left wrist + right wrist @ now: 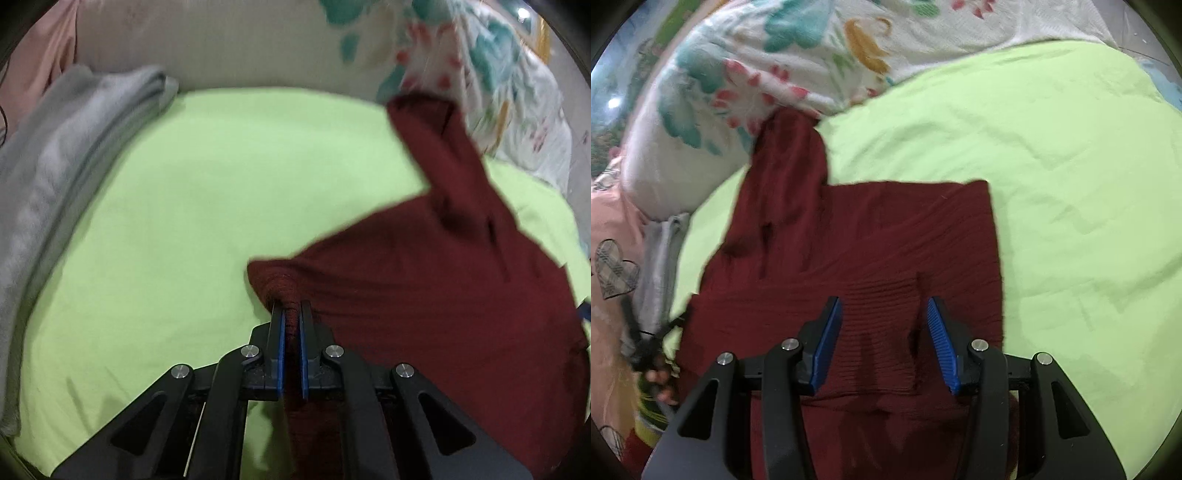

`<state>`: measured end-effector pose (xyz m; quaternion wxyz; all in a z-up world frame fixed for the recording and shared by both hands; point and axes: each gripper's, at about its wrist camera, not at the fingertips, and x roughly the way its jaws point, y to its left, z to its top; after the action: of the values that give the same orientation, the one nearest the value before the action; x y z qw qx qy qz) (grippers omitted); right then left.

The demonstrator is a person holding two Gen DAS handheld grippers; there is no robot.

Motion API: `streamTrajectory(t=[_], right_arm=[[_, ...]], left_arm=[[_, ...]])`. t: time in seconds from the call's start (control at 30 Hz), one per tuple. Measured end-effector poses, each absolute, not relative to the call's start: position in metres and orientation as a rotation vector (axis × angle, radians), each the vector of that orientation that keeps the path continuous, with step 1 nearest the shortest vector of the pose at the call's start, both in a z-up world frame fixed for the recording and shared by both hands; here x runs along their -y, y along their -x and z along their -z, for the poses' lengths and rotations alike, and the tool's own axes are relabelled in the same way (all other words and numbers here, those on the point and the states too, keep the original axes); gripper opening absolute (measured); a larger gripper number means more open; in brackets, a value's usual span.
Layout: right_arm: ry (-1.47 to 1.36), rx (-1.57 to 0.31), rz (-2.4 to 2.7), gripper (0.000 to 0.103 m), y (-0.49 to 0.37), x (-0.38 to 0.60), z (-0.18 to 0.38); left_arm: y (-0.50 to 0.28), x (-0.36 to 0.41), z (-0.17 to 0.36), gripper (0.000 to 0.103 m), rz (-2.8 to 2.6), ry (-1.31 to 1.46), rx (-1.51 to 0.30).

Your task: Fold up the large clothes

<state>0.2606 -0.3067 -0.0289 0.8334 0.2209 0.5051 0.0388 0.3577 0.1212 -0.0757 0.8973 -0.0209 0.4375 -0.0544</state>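
Observation:
A dark red knitted sweater [871,236] lies spread on the light green bedsheet [1071,177], one sleeve [786,158] reaching up towards the floral quilt. In the left wrist view my left gripper [290,308] is shut on a bunched ribbed edge of the sweater [424,295], which trails off to the right. In the right wrist view my right gripper [884,306] stands open just above the sweater's ribbed part, its blue pads [829,339] apart with cloth lying between them but not pinched.
A folded grey garment [74,147] lies along the left side of the green bedsheet [203,203]. A floral quilt [775,55] is heaped at the head of the bed. Pink heart-print bedding [613,266] and a hand [659,384] show at the left edge.

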Motion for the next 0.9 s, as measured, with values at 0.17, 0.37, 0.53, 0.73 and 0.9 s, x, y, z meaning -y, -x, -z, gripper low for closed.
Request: streamTrajectory(t=[0.17, 0.37, 0.53, 0.73, 0.9], right_arm=[[-0.454, -1.13, -0.199, 0.049, -0.266, 0.288, 0.037], [-0.494, -1.173, -0.179, 0.049, -0.264, 0.291, 0.053], [-0.477, -1.128, -0.186, 0.049, -0.264, 0.292, 0.031], [-0.472, -1.078, -0.213, 0.049, -0.294, 0.292, 0.009], [-0.466, -1.026, -0.284, 0.049, -0.343, 0.269, -0.001]], left_arm=[[-0.334, -0.133, 0.052, 0.007, 0.073, 0.109, -0.884], [-0.291, -0.103, 0.051, 0.013, 0.252, 0.118, -0.901], [-0.292, -0.095, 0.073, 0.012, 0.183, 0.079, -0.982], [-0.31, -0.089, 0.029, 0.035, 0.198, 0.154, -0.913], [-0.355, -0.07, -0.001, 0.046, 0.222, 0.212, -0.873]])
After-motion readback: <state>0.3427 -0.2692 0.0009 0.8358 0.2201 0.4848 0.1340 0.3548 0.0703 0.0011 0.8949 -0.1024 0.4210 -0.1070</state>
